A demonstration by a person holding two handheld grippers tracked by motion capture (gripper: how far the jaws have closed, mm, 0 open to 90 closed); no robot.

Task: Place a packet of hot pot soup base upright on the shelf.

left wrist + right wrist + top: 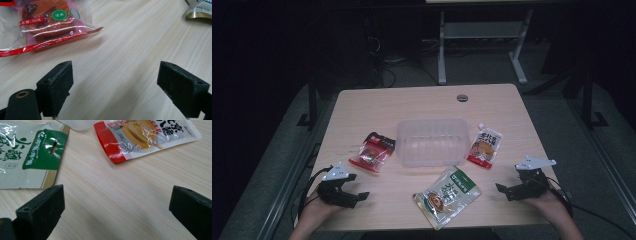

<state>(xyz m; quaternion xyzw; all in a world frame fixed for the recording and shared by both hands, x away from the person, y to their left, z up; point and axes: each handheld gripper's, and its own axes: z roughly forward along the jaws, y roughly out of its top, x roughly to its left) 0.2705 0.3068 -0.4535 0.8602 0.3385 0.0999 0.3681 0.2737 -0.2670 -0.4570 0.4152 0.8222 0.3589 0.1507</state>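
- While both jaws stand wide apart and empty, the left gripper may skid the slick red packet.
- Right gripper: thin green pouch may resist pinching.

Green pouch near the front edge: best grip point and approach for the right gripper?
Take the green pouch by its flat green header, the corner nearest the right gripper. It lies flat, so come in low from its right, open jaws straddling that thin edge.
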